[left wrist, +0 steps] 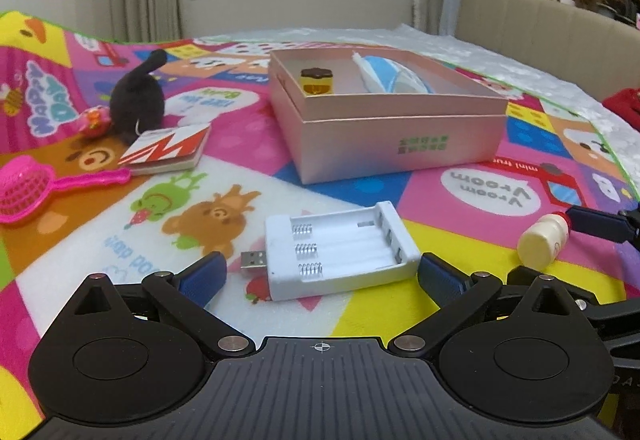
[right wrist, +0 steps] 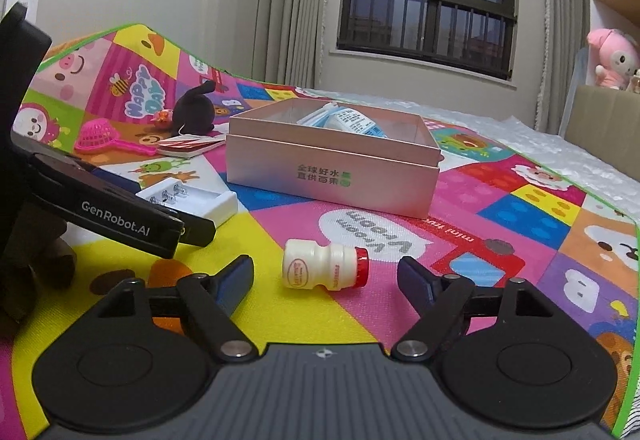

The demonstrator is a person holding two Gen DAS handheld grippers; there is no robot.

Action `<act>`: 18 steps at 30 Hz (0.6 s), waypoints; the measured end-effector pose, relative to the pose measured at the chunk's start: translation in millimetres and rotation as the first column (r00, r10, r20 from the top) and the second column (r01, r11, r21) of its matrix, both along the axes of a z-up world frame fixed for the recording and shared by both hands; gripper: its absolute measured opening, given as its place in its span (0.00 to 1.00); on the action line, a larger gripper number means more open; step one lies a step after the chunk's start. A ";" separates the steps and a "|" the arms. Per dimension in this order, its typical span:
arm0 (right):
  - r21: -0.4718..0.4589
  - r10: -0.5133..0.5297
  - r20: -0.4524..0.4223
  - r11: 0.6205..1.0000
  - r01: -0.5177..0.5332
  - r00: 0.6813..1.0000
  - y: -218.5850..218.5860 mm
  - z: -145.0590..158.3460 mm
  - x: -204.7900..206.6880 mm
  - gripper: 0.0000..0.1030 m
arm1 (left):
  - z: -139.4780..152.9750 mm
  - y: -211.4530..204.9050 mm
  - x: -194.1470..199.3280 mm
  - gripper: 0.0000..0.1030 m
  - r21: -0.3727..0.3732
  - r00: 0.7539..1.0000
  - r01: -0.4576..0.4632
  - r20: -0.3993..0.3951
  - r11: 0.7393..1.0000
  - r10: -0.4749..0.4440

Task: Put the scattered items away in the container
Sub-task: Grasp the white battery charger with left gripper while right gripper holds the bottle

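Observation:
A white battery charger (left wrist: 340,252) with a USB plug lies on the play mat between the fingers of my left gripper (left wrist: 320,276), which is open around it. A small white drink bottle (right wrist: 324,268) with a red cap lies on its side between the spread fingers of my right gripper (right wrist: 326,280), also open. The same bottle (left wrist: 544,242) shows at the right of the left wrist view. The pink box (left wrist: 400,143) stands beyond, holding a pudding toy (left wrist: 317,81) and a blue-white pack (left wrist: 394,77).
On the mat to the left lie a black plush (left wrist: 136,103), a red-white booklet (left wrist: 166,151), a pink toy strainer (left wrist: 28,191) and a small pink toy (left wrist: 94,121). A beige headboard (left wrist: 560,39) rises at the right. The left gripper's body (right wrist: 112,215) fills the right view's left side.

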State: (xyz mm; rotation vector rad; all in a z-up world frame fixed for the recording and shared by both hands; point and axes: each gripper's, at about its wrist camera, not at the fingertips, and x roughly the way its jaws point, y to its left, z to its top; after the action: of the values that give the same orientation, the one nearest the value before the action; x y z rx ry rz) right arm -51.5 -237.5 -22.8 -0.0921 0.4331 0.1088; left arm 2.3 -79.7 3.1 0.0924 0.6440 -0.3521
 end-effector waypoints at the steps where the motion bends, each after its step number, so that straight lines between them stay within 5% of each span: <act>1: 0.007 -0.001 -0.001 1.000 0.001 1.000 -1.1 -0.2 0.3 0.80 | 0.4 -0.1 1.4 1.00 -0.006 1.000 -0.009 -0.007 1.000 0.009; 18: 0.008 -0.011 0.008 1.000 0.011 1.000 0.6 -2.0 -0.5 0.86 | 5.9 -22.4 14.8 0.98 0.019 1.000 -0.018 -0.022 1.000 0.019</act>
State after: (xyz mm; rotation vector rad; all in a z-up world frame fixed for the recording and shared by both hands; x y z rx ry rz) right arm -51.9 -236.9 -24.8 -0.0822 0.4250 0.0998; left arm 17.0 -102.1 9.1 0.1005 0.6700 -0.3297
